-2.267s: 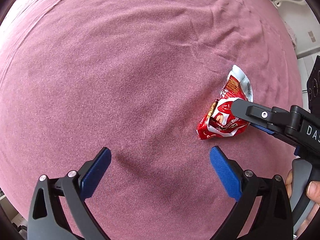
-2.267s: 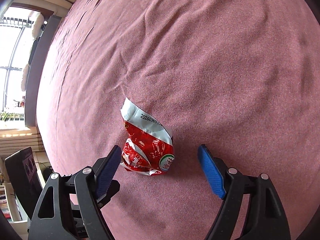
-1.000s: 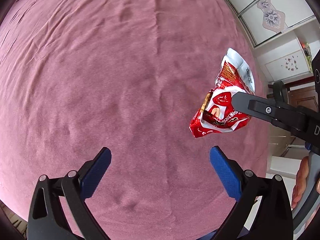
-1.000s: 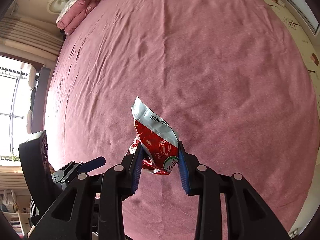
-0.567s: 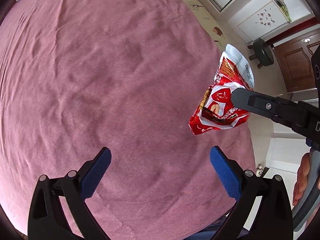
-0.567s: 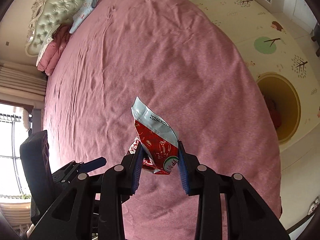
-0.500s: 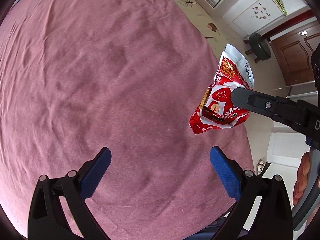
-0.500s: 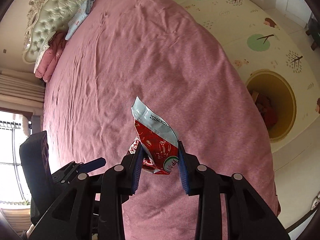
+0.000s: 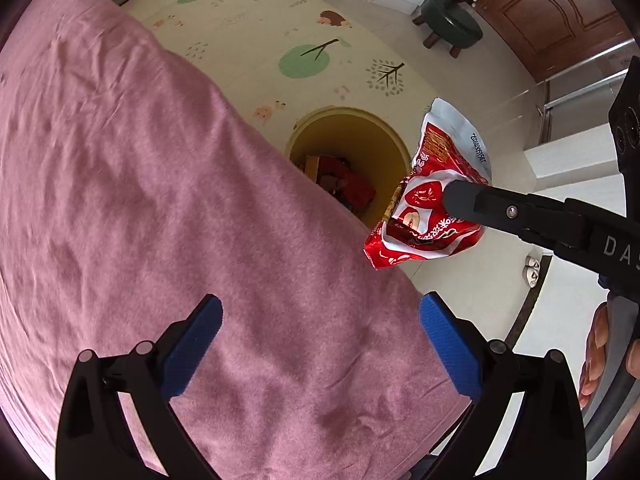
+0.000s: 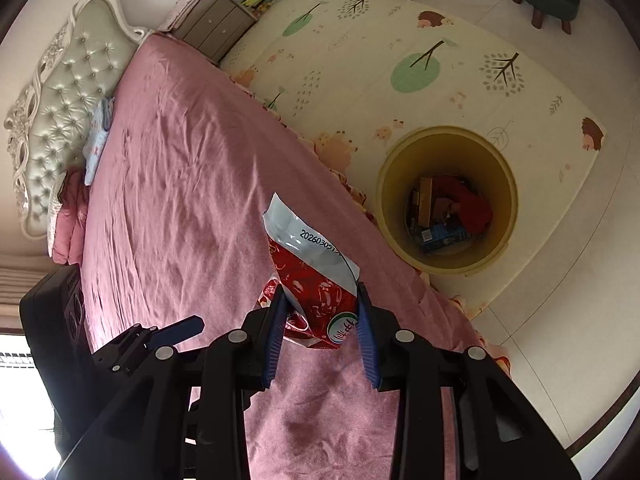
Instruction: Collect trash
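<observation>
A crumpled red wrapper [image 10: 316,284] is clamped between the blue pads of the right gripper [image 10: 320,320], its silver sealed end sticking up past the fingertips. The wrapper is held in the air above the bed [image 10: 192,184], near the edge, not touching the pink cover. In the left wrist view the same wrapper [image 9: 432,200] is seen from the side, pinched by one black finger of the right gripper [image 9: 452,196]; the other finger is hidden behind the packet. The left gripper [image 9: 320,328] is held over the bed with its jaws wide apart and nothing between them. A yellow bin [image 10: 508,184] stands on the patterned floor mat [image 10: 400,40] just beside the bed, with a box and other red packaging already in its bottom. The wrapper is not yet over the bin mouth; the bin lies ahead and to the right of it. Judged from this, the pick-up is done and the carry is under way; what is left is to bring the wrapper above the opening and let it go. No other loose trash is seen on the visible part of the bed, though not all of the cover is in view.
</observation>
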`<state>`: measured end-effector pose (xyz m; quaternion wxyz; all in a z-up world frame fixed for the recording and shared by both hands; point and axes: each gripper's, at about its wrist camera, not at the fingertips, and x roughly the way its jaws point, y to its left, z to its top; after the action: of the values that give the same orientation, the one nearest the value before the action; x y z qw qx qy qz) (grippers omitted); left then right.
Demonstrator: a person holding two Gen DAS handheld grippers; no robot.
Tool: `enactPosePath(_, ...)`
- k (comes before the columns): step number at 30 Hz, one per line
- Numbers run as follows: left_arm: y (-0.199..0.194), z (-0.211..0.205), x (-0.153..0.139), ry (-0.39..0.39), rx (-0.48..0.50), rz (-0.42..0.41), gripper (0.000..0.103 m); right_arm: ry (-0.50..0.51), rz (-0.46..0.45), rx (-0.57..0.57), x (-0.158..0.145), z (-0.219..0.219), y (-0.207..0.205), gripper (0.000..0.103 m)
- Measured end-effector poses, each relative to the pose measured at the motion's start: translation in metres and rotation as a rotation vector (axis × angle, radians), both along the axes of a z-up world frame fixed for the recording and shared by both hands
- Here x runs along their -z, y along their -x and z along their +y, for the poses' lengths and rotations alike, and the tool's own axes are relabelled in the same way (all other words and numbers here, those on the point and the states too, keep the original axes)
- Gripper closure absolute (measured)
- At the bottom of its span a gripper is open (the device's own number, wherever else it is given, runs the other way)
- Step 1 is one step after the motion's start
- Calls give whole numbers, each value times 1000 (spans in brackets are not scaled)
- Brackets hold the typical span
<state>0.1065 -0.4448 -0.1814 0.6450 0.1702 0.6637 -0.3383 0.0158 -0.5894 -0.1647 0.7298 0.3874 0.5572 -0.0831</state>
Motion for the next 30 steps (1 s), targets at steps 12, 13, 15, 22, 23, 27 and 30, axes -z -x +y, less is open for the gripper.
enactPosePath(12,-1,-94,11,27,179,-16,4,59,-4,98,7,-64,2,69)
enactPosePath(13,-2,-98,12,31,186,-18,4,64,-4,104,7,-67,1,69)
enactPosePath(15,-3,-105,12,36,197,-19,4,73,-5,124,8,-73,-2,68)
enactPosePath(22,-14,-120,10,52,212,-32,4,82,-5,180,2,-87,-8,48)
enactPosePath(23,-17,-121,9,54,209,-31,4,85,-9,182,0,-87,-9,48)
enactPosePath(27,-21,-119,6,60,197,-32,4,81,-20,186,-6,-83,-6,48)
enactPosePath(30,-21,-114,2,62,189,-34,4,80,-24,177,-10,-77,-7,48)
